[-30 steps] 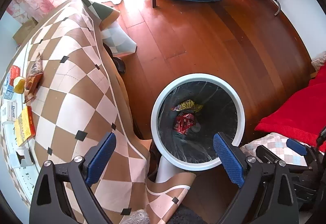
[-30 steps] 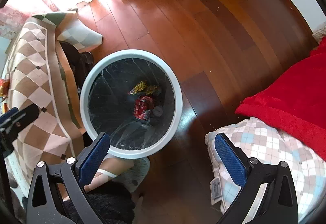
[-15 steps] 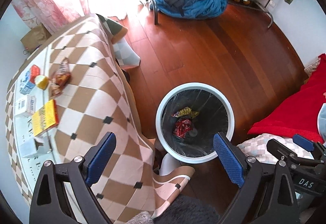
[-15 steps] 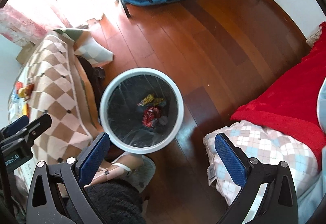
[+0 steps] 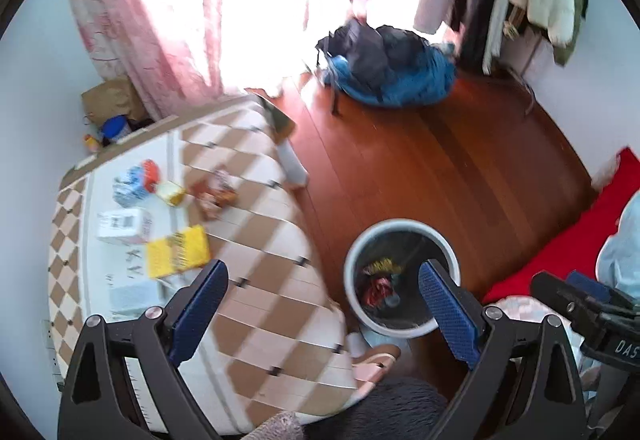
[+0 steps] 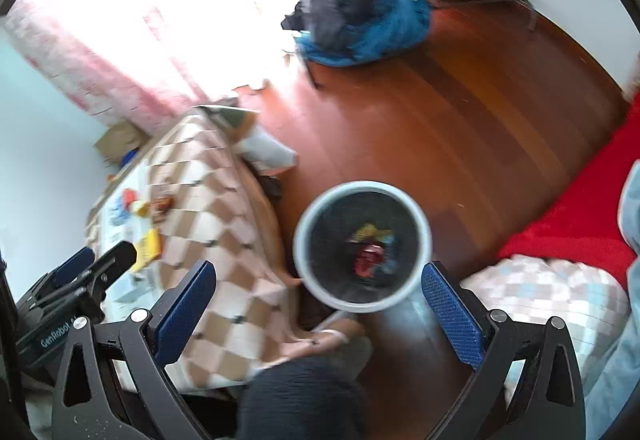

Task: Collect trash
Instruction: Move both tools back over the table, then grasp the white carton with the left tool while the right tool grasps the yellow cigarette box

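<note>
Change: both grippers have risen; the trash bin [image 5: 401,276] looks smaller.
Left gripper [image 5: 322,304]: jaws spread, empty.
Right gripper [image 6: 319,306]: jaws spread, empty.
Left view only: yellow box [image 5: 177,251] sharp on the checkered table [image 5: 260,240].
Bin: on the floor beside the table, wrappers [image 6: 370,250] inside.

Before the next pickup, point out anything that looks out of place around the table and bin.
Wrappers and small boxes lie scattered on the checkered tablecloth: a yellow box, a white box and a brown snack wrapper. The trash bin stands upright with wrappers inside. A heap of clothes sits on the floor.
</note>
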Motion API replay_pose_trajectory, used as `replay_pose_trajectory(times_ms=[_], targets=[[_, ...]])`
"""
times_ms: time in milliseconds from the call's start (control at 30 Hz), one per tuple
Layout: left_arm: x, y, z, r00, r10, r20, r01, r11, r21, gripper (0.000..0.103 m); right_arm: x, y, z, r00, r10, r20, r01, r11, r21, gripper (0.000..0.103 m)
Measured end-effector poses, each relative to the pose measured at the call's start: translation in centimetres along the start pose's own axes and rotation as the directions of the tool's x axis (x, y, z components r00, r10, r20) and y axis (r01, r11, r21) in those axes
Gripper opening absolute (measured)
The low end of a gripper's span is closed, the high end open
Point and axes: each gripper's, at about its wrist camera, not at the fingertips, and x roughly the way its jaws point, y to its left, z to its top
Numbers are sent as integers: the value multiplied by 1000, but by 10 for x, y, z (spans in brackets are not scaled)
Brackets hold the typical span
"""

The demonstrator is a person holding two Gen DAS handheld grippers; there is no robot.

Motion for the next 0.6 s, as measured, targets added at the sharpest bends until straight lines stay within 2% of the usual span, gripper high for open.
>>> replay_pose_trajectory(times_ms=[133,200,300,367,467,533,600], targets=[[-7,54,-5,997,74,31,-74,997,13,98,22,61,-2,997,49,-60,-53,995,-79,103],[1,90,-13,992,129,17,-129,991,41,98,42,89,-7,994,57,-97,-68,991,-113,103],[24,131,-30,977,213,-22,-210,972,107,98,86,134,-19,981,68,-180,-98,981,-166,103],[47,157,-43,960,274,-67,-260,951,166,98,118,159,-29,970,61,-235,-108,975,-192,103],[85,183,-57,941,311,-136,-264,922,283,97,161,187,-40,955,21,-297,-92,969,-229,103],[111,194,-63,934,306,-183,-225,904,362,97,184,202,-45,945,-7,-328,-81,964,-253,103],[127,196,-66,935,286,-208,-176,886,428,96,201,210,-47,936,-27,-352,-71,962,-262,103]])
